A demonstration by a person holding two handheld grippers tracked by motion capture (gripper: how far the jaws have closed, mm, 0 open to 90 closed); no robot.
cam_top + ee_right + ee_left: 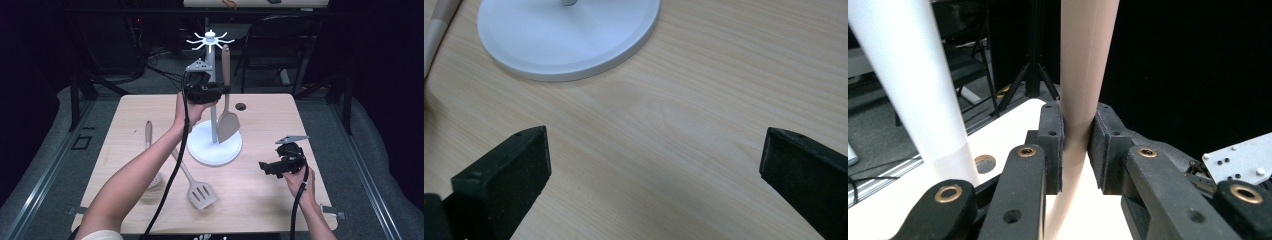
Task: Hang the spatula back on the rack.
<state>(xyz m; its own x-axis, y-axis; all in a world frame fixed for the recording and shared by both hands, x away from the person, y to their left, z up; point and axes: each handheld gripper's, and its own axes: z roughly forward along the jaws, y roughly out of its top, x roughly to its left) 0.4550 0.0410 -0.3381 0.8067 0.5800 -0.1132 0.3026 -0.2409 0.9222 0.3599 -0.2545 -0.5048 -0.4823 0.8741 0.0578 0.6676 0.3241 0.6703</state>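
A white utensil stand with hooks at its top rises from a round white base at the table's middle. A beige spatula hangs upright beside the pole, its blade just above the base. My left gripper is shut on the spatula's handle, with the white pole to its left. My right gripper is open above bare wood at the right, nothing between its jaws.
A slotted beige turner and another beige utensil with a long handle lie on the wooden table at the left front. A small round hole marks the table's far side. A dark chair stands behind.
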